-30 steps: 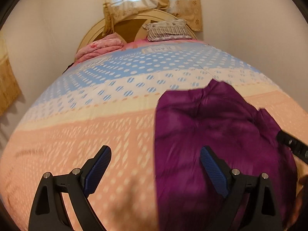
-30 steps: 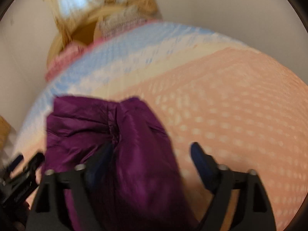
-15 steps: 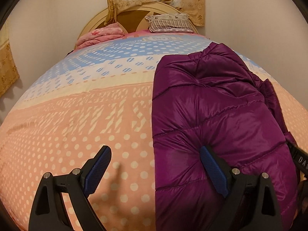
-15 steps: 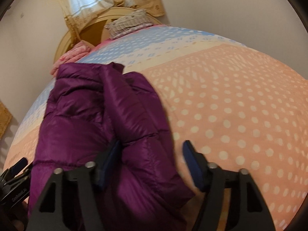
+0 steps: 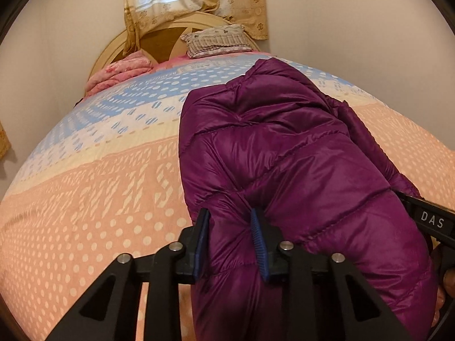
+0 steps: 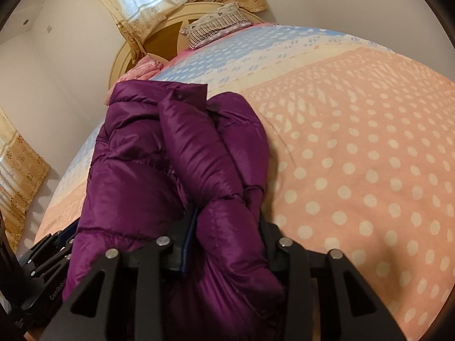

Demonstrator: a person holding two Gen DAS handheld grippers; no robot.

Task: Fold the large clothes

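Both grippers are down at the near edge of the purple puffer jacket (image 5: 284, 153) now, and this looks like the pick-up for a fold. The jacket lies lengthwise on the dotted bedspread (image 5: 93, 199), its far end pointing toward the headboard (image 5: 159, 37) and the striped pillow (image 5: 216, 41), already doubled so one long padded roll sits on top along its right side. The left gripper (image 5: 231, 238) is closing, blue pads (image 5: 257, 238) pinching a fold of the near hem, fabric bulging between them; it takes the jacket's left corner. The right gripper (image 6: 224, 236) is closing too, and a thick puffed lump of jacket fills the gap between its fingers, hiding the right pad, so the bite looks deep rather than a neat edge pinch. Two corners taken at once makes sense: a bulky, slippery shell sags and slides if lifted from one point. The grippers sit side by side, each showing at the edge of the other's view. The hem isn't lifted yet; I'd judge the next move is carrying it toward the collar end. The risk is slick nylon slipping free.
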